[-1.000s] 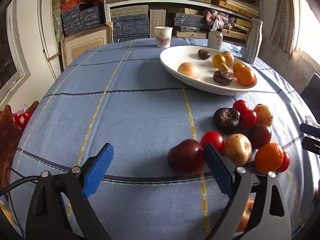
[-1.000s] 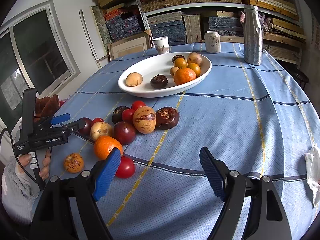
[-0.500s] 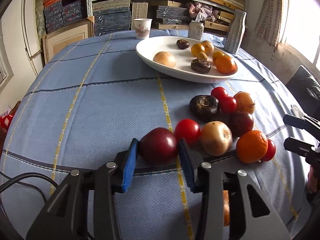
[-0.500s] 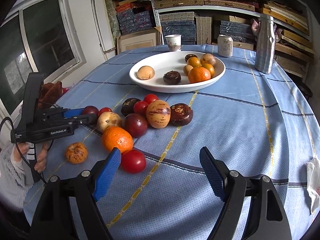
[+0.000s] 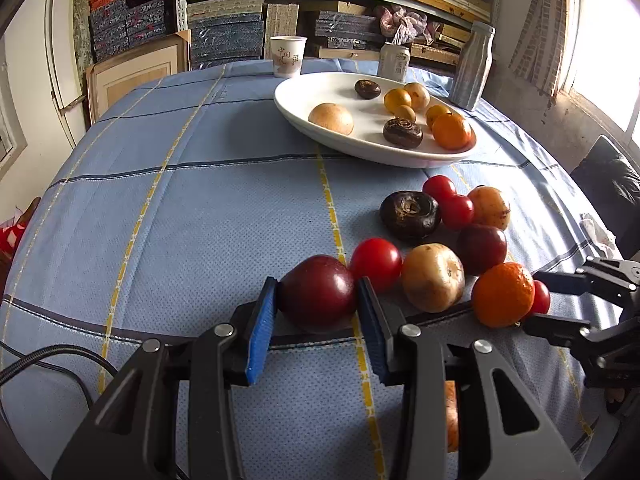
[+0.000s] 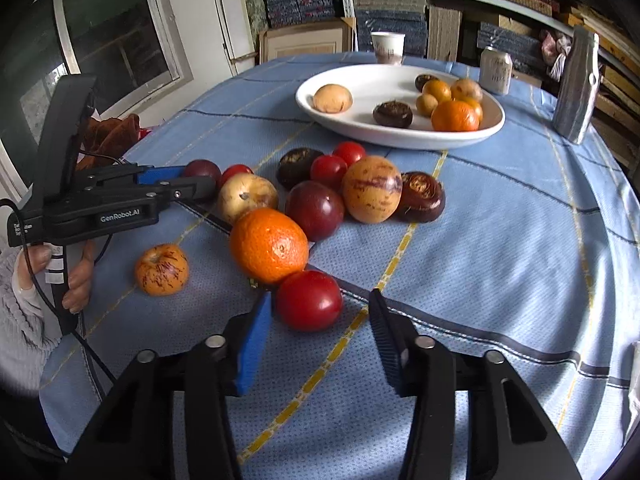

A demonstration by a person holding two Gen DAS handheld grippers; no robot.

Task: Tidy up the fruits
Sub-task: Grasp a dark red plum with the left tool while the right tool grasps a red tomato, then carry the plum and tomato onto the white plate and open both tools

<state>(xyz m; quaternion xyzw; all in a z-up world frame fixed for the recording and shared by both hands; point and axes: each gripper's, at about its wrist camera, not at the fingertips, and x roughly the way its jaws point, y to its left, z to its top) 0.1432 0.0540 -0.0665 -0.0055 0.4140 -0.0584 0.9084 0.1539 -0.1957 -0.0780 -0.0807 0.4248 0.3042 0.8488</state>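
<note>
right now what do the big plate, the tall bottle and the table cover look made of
Plate: looks like glazed white ceramic, smooth with a soft sheen. Bottle: probably brushed metal, silvery with streaky reflections. Table cover: woven cloth, matte blue with a dotted weave and stitched yellow lines.

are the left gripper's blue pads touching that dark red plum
Touching. In the left wrist view both pads of the left gripper press the sides of the dark red plum, no gap showing.

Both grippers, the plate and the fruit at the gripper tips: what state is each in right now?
left gripper: shut on dark red plum, plum on the cloth
right gripper: open, around red tomato
white plate: upright, holds several fruits
orange: loose, touching the tomato
</note>
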